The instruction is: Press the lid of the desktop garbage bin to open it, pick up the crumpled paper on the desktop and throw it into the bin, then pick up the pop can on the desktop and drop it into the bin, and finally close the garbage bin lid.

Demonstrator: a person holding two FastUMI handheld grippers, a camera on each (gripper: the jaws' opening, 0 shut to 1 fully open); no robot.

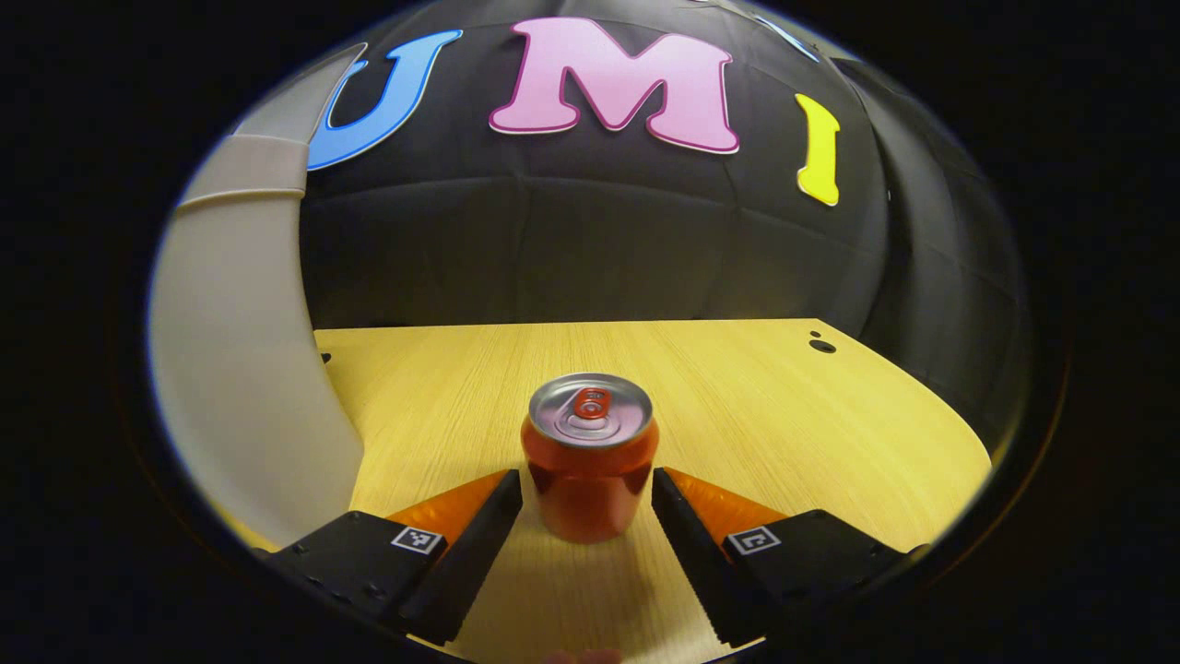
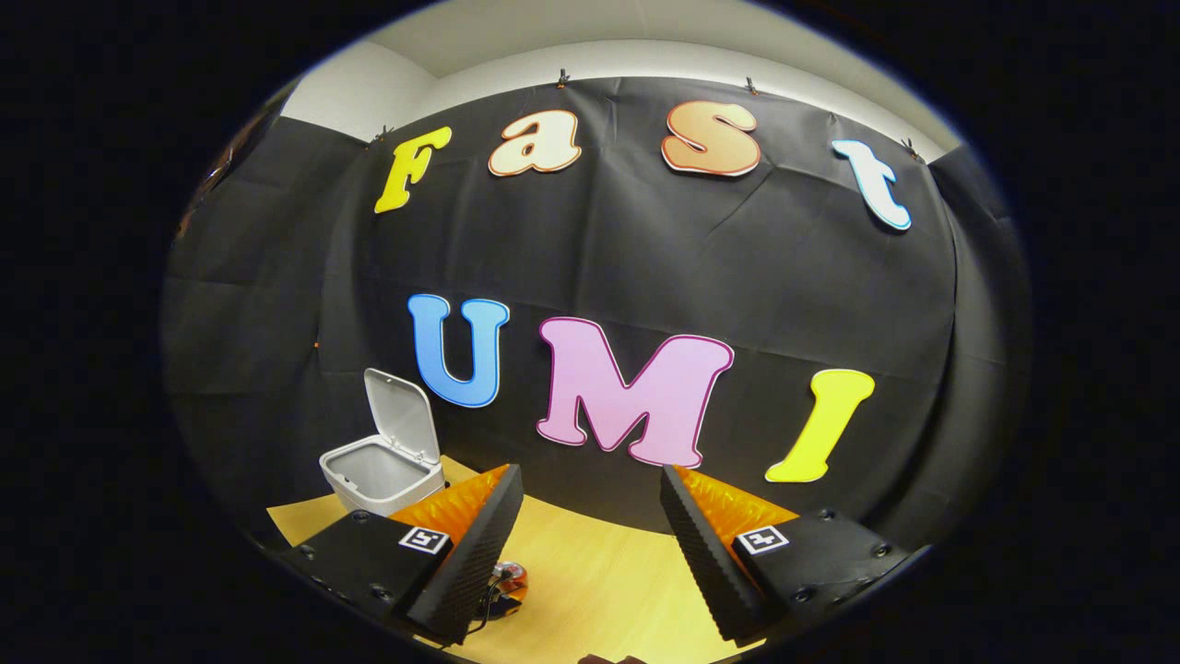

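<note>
Left gripper view: low and close over the table (image 1: 784, 415), facing the back wall (image 1: 590, 240), with the bin (image 1: 240, 369) looming at its left. Right gripper view: higher and farther back, tilted upward at the same wall (image 2: 645, 258); both views share table, bin (image 2: 387, 461) and wall.

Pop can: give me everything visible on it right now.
The pop can stands upright on the wooden desktop, about midway across it. Its body looks like glossy orange-red metal; the top is silver with a red pull tab, apparently unopened. No dents are visible. It sits between the open fingers of the left gripper, with a narrow gap on each side, so nothing seems to touch it but the desktop. The bin's pale wall rises to its left.
</note>
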